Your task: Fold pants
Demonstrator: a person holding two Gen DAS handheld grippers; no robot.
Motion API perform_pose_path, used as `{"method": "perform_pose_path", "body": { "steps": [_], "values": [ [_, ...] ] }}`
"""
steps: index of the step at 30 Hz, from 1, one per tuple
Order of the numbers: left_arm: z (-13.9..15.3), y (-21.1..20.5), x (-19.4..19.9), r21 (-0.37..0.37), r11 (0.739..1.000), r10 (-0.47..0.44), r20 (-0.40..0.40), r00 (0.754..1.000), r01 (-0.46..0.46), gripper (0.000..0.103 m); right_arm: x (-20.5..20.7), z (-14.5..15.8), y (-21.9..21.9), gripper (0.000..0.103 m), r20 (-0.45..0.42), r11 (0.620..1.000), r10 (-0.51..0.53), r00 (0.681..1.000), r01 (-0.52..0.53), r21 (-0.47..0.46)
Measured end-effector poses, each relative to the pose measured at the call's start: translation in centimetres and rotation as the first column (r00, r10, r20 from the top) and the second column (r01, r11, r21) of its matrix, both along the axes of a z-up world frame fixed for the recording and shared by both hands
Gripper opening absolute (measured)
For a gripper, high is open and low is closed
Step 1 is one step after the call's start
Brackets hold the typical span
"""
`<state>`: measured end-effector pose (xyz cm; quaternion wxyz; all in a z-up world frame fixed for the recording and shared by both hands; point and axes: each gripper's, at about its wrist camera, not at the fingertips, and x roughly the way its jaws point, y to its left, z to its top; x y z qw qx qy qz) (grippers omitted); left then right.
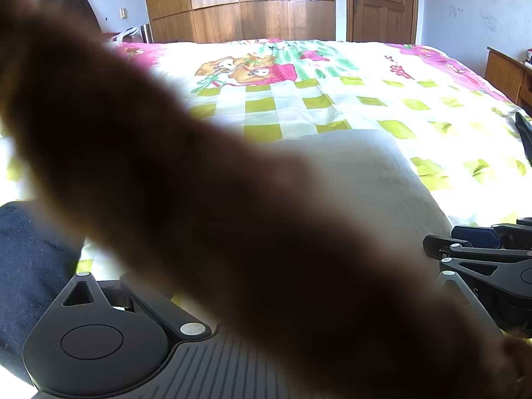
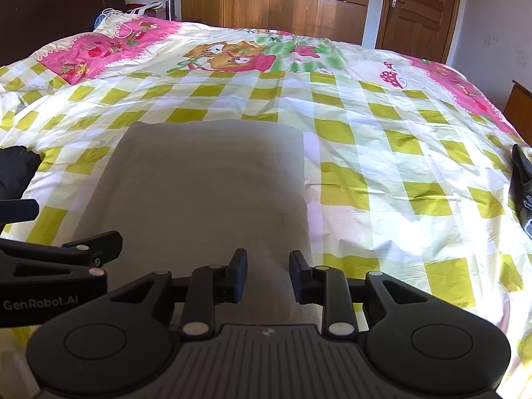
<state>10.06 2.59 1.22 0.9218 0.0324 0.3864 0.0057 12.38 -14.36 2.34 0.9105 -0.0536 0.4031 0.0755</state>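
Fingers of right gripper parted narrowly, empty, hovering over near edge of grey pants. Left gripper spread wide, holding nothing; own view mostly blocked by a blurred brown shape. Pants lying on bed as neat flat rectangle; folding seemingly finished, perhaps one fold left.

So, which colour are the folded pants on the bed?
Plain light grey pants, without pattern; the right wrist view shows them best, lying on the checked bed cover.
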Motion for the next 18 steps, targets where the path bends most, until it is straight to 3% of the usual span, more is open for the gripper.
{"method": "perform_pose_path", "body": {
  "steps": [18],
  "values": [
    [-0.21,-0.42,-0.02,0.022,1.0,0.009,-0.025,1.0,-0.008,0.1,-0.15,0.15,0.11,0.041,0.003,1.0,0.004,1.0,-0.004,0.0]
  ]
}}
